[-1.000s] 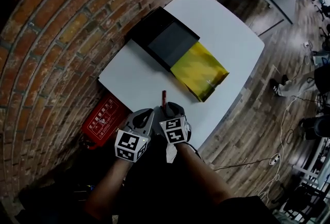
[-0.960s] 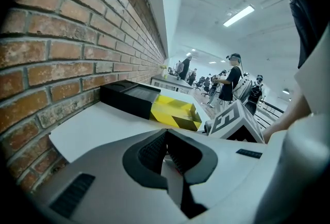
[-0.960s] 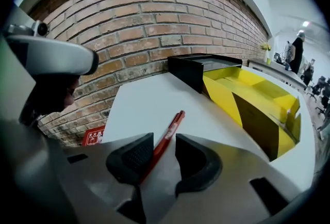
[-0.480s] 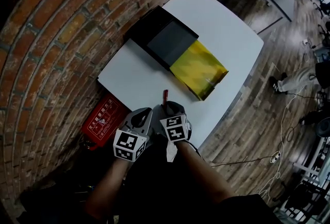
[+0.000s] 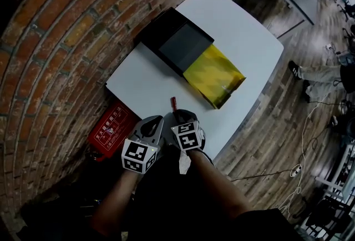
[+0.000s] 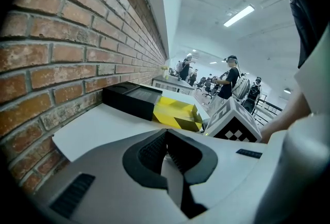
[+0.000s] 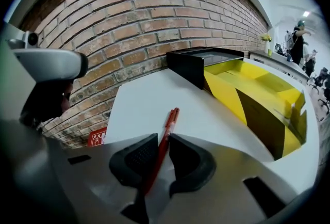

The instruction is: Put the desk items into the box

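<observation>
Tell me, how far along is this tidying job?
Barely started: the yellow box shows nothing inside yet. In hand: the right tongs have just been closing, the red pen between them, on the table. Still to do: carry it into the box.

Open-plan office: brick wall (image 5: 66, 40), white desk (image 5: 244, 40), wood floor (image 5: 277, 123), ceiling strip light (image 6: 238, 15).

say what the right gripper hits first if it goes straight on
Probably the white table just beyond the red pen that the right gripper has just been closing its jaws on; the yellow box sits off to the right, though depth is unclear.
</observation>
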`<state>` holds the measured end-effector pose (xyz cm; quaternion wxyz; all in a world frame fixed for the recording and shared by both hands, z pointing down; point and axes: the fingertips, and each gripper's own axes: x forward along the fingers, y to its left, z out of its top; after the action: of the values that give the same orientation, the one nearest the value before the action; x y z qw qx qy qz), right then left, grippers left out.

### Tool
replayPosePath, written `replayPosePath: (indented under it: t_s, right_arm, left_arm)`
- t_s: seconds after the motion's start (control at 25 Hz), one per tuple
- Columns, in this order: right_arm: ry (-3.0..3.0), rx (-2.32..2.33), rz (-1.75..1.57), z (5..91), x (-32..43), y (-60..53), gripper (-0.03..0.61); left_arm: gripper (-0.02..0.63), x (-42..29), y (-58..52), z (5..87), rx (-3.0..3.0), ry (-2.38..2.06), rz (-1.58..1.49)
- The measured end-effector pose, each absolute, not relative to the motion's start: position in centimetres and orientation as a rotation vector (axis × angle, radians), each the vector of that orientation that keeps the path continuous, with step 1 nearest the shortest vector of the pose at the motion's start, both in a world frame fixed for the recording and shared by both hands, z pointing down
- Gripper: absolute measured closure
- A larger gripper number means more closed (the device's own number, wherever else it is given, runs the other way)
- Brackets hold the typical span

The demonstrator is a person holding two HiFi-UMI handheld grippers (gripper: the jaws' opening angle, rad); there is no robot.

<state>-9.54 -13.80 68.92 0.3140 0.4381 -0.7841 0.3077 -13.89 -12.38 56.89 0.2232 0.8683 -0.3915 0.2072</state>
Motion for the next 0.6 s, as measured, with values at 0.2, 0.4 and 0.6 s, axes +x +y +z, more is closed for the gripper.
replayPosePath:
  t_s: [0.2,0.4,0.6]
  right_arm:
    - [-2.062,1.122,0.847,68.8,-10.0,-13.7,0.506]
    - [-2.065,1.066,0.810,69.0,-10.6,-13.6,0.515]
    - [-2.090,1.064,0.808,68.4,-10.8,-13.5,0.517]
  left_arm:
    - [0.600,-14.1,-12.3,56.6,2.395,-1.097,0.560]
    - [0.600,-14.4,-12.1,56.3,2.391,-1.115,0.549]
    - [0.600,-14.8,-11.8,56.4,2.382,-1.132,0.546]
